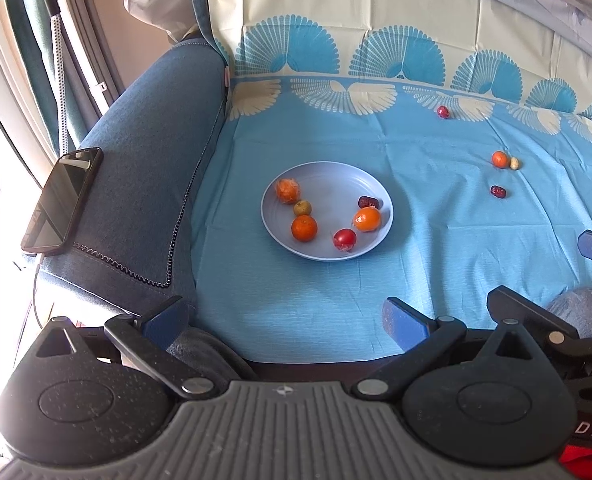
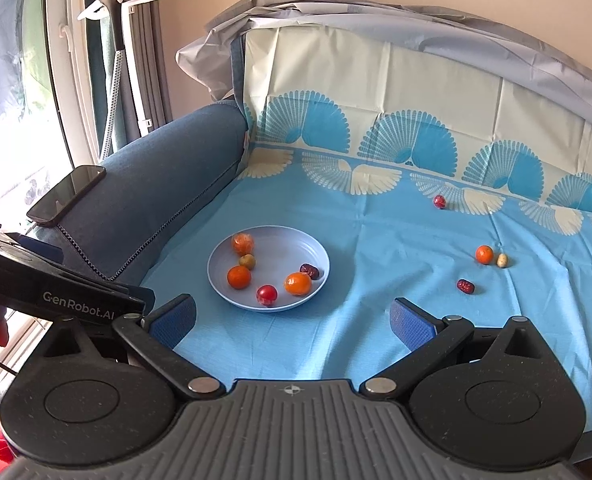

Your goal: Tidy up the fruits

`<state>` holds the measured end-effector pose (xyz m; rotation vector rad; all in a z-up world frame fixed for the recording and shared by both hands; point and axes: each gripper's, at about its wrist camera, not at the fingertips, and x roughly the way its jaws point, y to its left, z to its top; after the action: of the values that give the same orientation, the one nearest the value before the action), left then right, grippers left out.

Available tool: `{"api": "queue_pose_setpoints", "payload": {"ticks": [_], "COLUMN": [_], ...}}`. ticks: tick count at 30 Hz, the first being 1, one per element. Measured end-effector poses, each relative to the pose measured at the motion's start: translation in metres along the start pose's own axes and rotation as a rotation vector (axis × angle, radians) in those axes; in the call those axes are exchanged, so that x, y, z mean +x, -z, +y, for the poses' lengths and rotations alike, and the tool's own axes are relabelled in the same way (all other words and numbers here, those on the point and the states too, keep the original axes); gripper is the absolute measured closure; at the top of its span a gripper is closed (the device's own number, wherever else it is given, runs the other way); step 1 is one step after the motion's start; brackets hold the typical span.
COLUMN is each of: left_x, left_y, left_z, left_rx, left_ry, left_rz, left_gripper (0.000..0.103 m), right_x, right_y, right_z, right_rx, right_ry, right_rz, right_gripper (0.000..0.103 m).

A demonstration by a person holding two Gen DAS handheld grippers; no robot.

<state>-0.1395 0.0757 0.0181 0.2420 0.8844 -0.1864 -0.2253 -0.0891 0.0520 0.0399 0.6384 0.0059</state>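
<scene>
A pale blue plate (image 1: 328, 176) (image 2: 271, 236) lies on the blue cloth and holds several fruits: oranges, a green one, a red tomato (image 1: 344, 239) (image 2: 266, 294) and a dark red date. Loose on the cloth to the right lie a small orange (image 1: 499, 159) (image 2: 484, 254), a pale small fruit (image 1: 515, 163) (image 2: 502, 259), a dark red date (image 1: 497, 191) (image 2: 465, 286) and a red round fruit (image 1: 442, 111) (image 2: 439, 201) farther back. My left gripper (image 1: 283, 320) is open and empty near the cloth's front edge. My right gripper (image 2: 291, 320) is open and empty, just in front of the plate.
A blue sofa armrest (image 1: 147, 168) (image 2: 155, 176) bounds the left side, with a black phone (image 1: 61, 198) (image 2: 65, 195) on it. The cloth-covered backrest (image 1: 376, 8) rises behind. A window and a garment steamer (image 2: 115, 20) stand at far left.
</scene>
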Motion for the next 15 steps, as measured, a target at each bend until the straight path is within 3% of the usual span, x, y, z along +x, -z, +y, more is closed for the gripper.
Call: {"api": "queue_pose_setpoints", "payload": {"ticks": [15], "left_x": [0.005], "left_y": [-0.0019], "left_z": [-0.0009], "left_rx": [0.011], "left_ry": [-0.003], "left_rz": [0.013], "left_gripper": [0.0], "right_x": [0.0051], "right_y": [0.0004], "right_z": [0.0006], "right_rx": [0.0], "right_ry": [-0.002], "right_rz": [0.009], "right_gripper": [0.001]}}
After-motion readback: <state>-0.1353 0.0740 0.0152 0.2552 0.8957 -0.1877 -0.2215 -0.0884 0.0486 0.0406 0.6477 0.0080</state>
